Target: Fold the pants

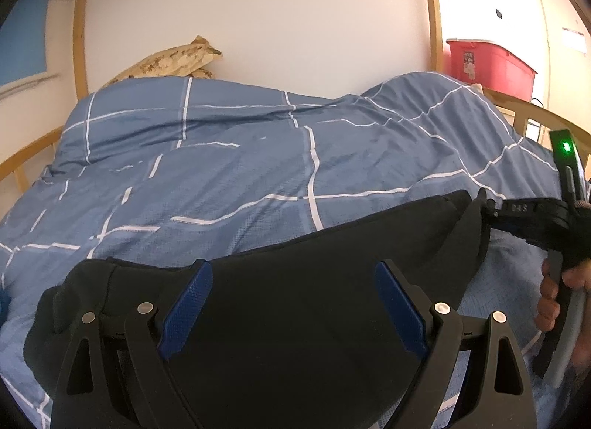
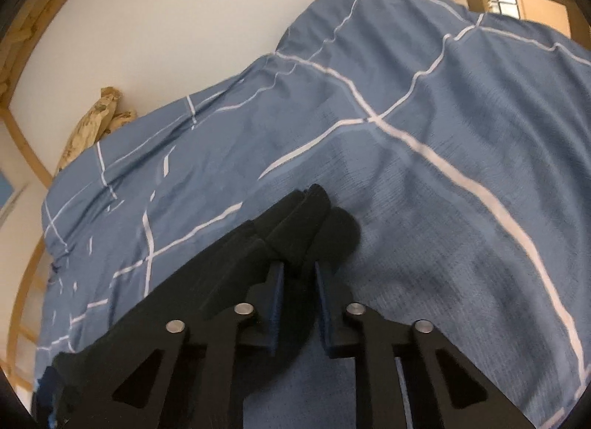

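Two grippers working: right gripper (image 2: 299, 277) clamping the pants (image 1: 295, 318) end, left gripper (image 1: 293, 281) spread wide over them near the bed (image 1: 221, 170) front edge; next, carry the fold across.

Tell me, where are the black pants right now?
The black pants lie on the blue checked duvet near the bed's front edge. The right tongs pinch one end; the open left tongs hover over them.

Pants (image 1: 295, 299): lying across the near part of the duvet (image 1: 240, 170), on the bed. Left gripper (image 1: 293, 281): over the pants' left portion, jaws wide apart. Right gripper (image 2: 299, 281): at the pants' right end, jaws closed on the cloth. Pillows (image 1: 177, 59): behind the duvet, far left, against the wall. Bin (image 1: 487, 63): beyond the bed's right end.
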A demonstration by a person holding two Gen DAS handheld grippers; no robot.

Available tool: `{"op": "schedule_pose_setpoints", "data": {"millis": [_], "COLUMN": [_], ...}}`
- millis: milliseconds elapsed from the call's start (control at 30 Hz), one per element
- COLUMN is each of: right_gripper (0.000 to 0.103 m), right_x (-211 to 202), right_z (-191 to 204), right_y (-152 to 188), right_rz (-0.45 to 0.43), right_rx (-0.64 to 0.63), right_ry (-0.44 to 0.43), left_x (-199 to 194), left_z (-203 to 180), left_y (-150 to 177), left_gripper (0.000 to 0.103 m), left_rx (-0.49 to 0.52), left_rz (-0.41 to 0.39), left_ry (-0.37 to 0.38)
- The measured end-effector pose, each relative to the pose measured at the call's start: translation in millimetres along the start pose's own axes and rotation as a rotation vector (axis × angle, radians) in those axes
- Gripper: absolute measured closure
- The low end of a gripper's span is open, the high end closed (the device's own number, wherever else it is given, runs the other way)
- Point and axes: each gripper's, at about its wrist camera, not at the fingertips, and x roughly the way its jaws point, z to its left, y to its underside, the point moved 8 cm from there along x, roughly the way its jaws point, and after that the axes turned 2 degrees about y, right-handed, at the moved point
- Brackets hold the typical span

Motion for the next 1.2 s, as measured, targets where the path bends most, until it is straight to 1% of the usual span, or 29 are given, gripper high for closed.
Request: {"op": "schedule_pose_setpoints", "data": {"millis": [33,67,100,133,167,233,267,333,367,400,433,467,533,633,667,700,833,867,933,967,1000,1100,1200], "right_gripper": [0.09,0.095,0.1,0.101,0.103,0.103,0.102,0.102,0.1,0.092,0.088,0.082,0.082,0.082,0.08,0.076,0.073,0.066,0.065,0.072,0.093,0.095,0.096], "right_x": [-4.1,-6.9,-12.2,-19.6,-29.3,-42.9,-44.1,-47.3,-46.8,-43.0,-38.4,-35.7,-28.5,-18.3,-13.9,-10.9,-4.5,-4.0,0.8,4.0,5.5,4.5,-12.3], "right_z": [-2.6,-5.0,-10.2,-17.1,-23.2,-38.2,-41.5,-48.0,-45.5,-40.6,-35.1,-31.3,-25.2,-28.9,-30.3,-31.2,-26.2,-25.2,-23.5,-22.0,-21.9,-25.5,-30.0], "right_y": [0.7,0.7,-0.1,-1.1,-2.2,-6.6,-9.0,-12.5,-11.7,-9.0,-6.8,-5.2,-1.2,0.6,0.8,1.9,-1.7,-3.0,-3.4,-2.4,-1.1,1.4,-1.0], "right_rz": [-0.012,-0.02,-0.039,-0.071,-0.102,-0.139,-0.139,-0.149,-0.14,-0.107,-0.085,-0.074,-0.06,-0.045,-0.036,-0.027,-0.026,-0.03,-0.026,-0.022,-0.021,-0.034,-0.098], "right_rx": [0.004,0.014,0.022,0.032,0.035,0.033,0.025,0.05,0.062,0.072,0.073,0.064,0.042,0.062,0.081,0.098,0.134,0.141,0.133,0.123,0.116,0.119,0.139], "right_ry": [0.009,0.013,0.045,0.088,0.11,0.183,0.178,0.171,0.129,0.087,0.062,0.057,0.056,0.063,0.049,0.033,-0.029,-0.034,-0.02,-0.02,-0.011,0.008,0.054], "left_x": [1.2,2.1,3.5,4.3,4.8,5.7,6.4,4.1,2.4,0.4,0.0,-0.1,1.2,2.8,2.5,2.1,0.5,0.5,2.1,3.6,4.5,10.4,14.9], "left_z": [0.4,0.3,0.0,-0.2,-0.4,-2.4,-5.2,-15.5,-18.3,-20.8,-20.6,-19.1,-14.8,-8.0,-7.7,-9.1,-17.0,-17.5,-15.4,-13.8,-12.9,-8.4,-5.1], "left_y": [0.7,1.3,2.3,2.4,3.0,4.9,5.7,7.6,7.9,7.8,7.1,6.7,5.9,4.2,4.0,4.0,5.5,5.8,5.8,6.0,6.3,9.3,11.6], "left_gripper": [0.013,0.013,0.013,0.013,0.013,0.013,0.013,0.013,0.013,0.013,0.013,0.013,0.013,0.013,0.013,0.013,0.013,0.013,0.013,0.013,0.013,0.013,0.013], "left_rx": [-0.007,-0.011,-0.012,-0.009,-0.004,0.009,0.019,0.061,0.073,0.084,0.083,0.073,0.051,0.018,0.017,0.029,0.071,0.071,0.066,0.06,0.054,0.015,-0.02], "left_rz": [0.007,0.012,0.019,0.019,0.018,0.021,0.024,0.019,0.012,0.003,-0.002,-0.003,0.003,0.005,0.003,0.0,-0.012,-0.013,-0.008,-0.003,0.0,0.033,0.059], "left_ry": [0.007,0.012,0.016,0.016,0.008,-0.001,0.0,0.012,0.013,0.013,0.013,0.015,0.022,0.018,0.015,0.01,0.004,0.005,0.003,0.002,0.004,0.03,0.059]}}
